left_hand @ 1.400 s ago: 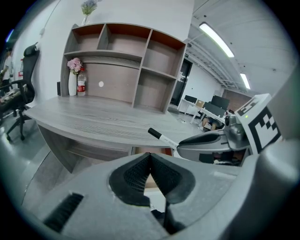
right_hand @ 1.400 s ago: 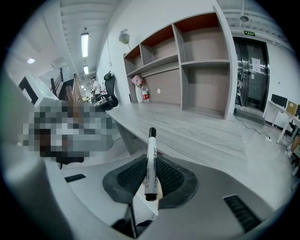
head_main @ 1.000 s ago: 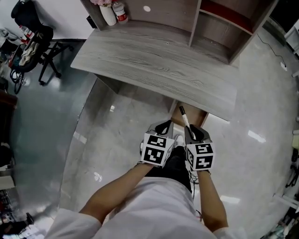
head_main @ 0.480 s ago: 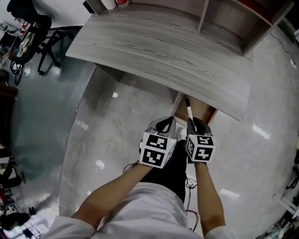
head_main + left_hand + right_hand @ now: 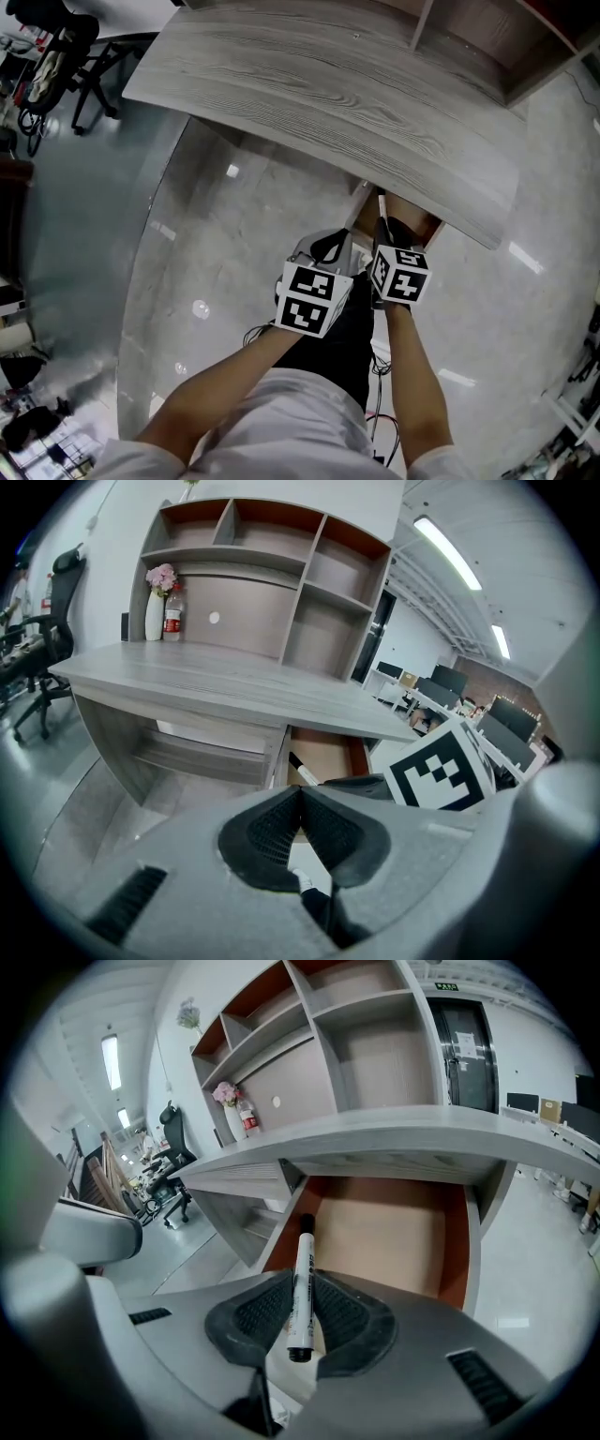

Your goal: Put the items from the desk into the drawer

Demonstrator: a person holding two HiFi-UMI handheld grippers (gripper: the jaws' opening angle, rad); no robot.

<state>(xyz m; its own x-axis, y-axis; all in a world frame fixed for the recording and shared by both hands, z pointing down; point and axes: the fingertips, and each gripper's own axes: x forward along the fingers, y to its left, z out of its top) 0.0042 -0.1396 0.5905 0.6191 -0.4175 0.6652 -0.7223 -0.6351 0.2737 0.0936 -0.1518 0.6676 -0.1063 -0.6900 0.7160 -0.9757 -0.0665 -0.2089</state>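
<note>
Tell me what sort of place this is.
Most likely an open-plan office: a grey desk with a shelf unit, a swivel chair beside it, and rows of monitors under strip lights behind. The right tool holds a marker at the open drawer.

A black office chair (image 5: 61, 28) stood at the head view's ten o'clock; a flower vase (image 5: 155, 617) stood just beside a bottle (image 5: 172, 619)

Grey left gripper (image 5: 328, 249) and right gripper (image 5: 385, 231): black ribbed pads (image 5: 272, 832), black-and-white marker cubes (image 5: 312, 298); behind the cubes, white shirt (image 5: 272, 422), black trousers (image 5: 339, 345).
</note>
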